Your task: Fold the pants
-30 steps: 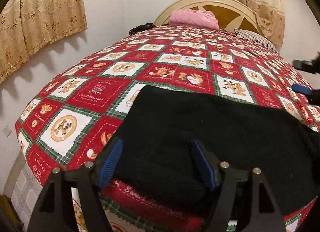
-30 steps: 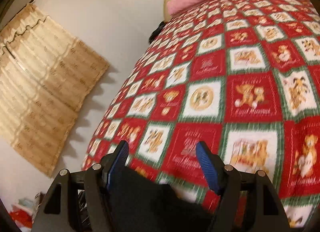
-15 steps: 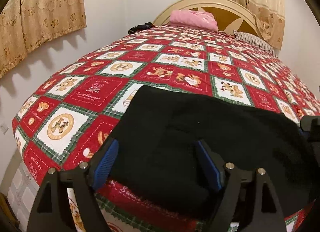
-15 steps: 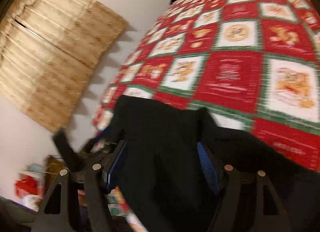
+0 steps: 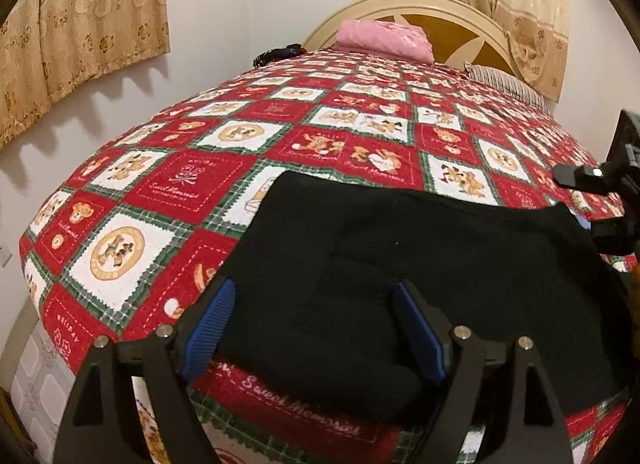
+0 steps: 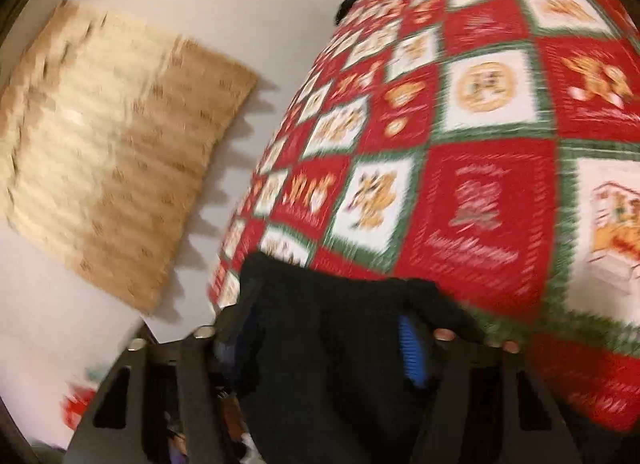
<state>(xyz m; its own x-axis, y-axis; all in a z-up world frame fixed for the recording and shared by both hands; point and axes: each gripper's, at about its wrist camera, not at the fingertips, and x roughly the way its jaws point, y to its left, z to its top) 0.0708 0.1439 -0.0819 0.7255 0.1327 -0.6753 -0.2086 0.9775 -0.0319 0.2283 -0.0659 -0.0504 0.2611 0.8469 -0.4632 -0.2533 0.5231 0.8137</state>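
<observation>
Left wrist view shows the pants lying as a dark, roughly flat slab on the quilt near the foot of the bed, their near edge bunched thicker between the fingers of the left gripper. Those fingers stand wide apart on either side of the cloth, released, with nothing pinched. At the far right edge of this view the right gripper reaches the pants' right side.

In the right wrist view, which is blurred, black cloth fills the gap of the right gripper and drapes over it, hiding most of the left pad; whether the fingers are clamped on the fabric or merely have it lying across them, I cannot tell.

Risks from here, as I judge them:
- The cloth is thick and limp. If the right gripper has only the top layer, a lift would peel that layer off and leave the rest behind, spoiling the fold.
- With the left gripper released, nothing anchors the near edge; a pull from the right could drag the whole bundle across the quilt or off the bed's edge, which is close by.
- Black on black hides seams and layers, so a fold line could easily be misjudged.
- The quilt itself could get pinched along with the cloth.
</observation>
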